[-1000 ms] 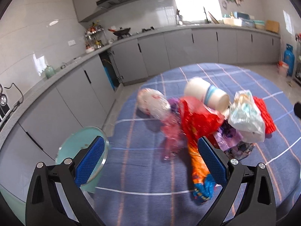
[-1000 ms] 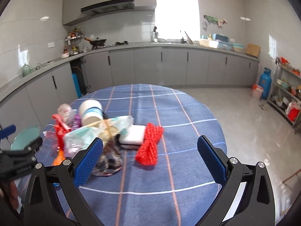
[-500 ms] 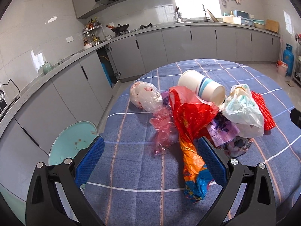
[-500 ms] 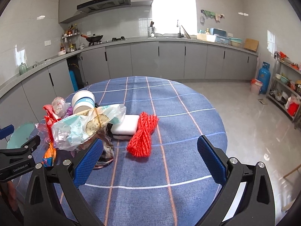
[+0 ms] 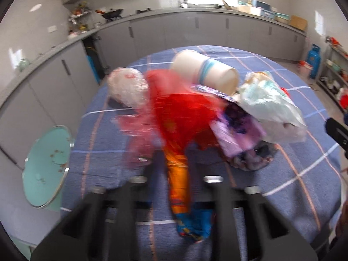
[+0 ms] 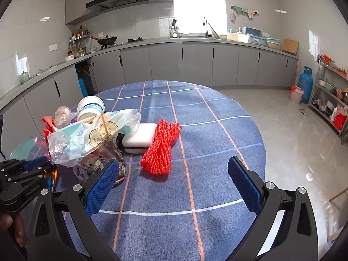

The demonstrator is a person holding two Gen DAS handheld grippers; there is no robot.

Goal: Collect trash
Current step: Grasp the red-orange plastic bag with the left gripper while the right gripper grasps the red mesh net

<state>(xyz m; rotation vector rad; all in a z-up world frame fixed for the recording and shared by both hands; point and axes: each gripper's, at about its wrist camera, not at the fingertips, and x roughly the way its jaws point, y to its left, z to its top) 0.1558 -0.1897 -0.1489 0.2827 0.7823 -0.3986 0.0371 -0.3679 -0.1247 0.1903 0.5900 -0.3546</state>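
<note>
A heap of trash lies on the blue checked tablecloth (image 5: pixel 293 174): a tipped paper cup (image 5: pixel 204 76), a crumpled clear bag (image 5: pixel 127 88), a red plastic bag (image 5: pixel 182 108), a purple wrapper (image 5: pixel 237 128) and a pale printed bag (image 5: pixel 269 106). A red-orange wrapper (image 5: pixel 177 174) trails from the heap toward me. My left gripper (image 5: pixel 174 158) is closing, and its blurred fingers pinch that wrapper from both sides. My right gripper (image 6: pixel 174 180) stands open over bare cloth, just short of a red net bundle (image 6: pixel 161 146) and a white foam block (image 6: pixel 140 138).
A round teal basin (image 5: pixel 46 165) sits below the table's left edge. Grey kitchen cabinets (image 6: pixel 195 65) run along the back wall. A blue gas cylinder (image 6: pixel 305 82) and a metal shelf (image 6: pixel 332 100) stand at the right, across open floor.
The left gripper dropped toward the heap and its wide-open jaws came together around the red-orange wrapper. The right gripper sank a little and stayed open.
</note>
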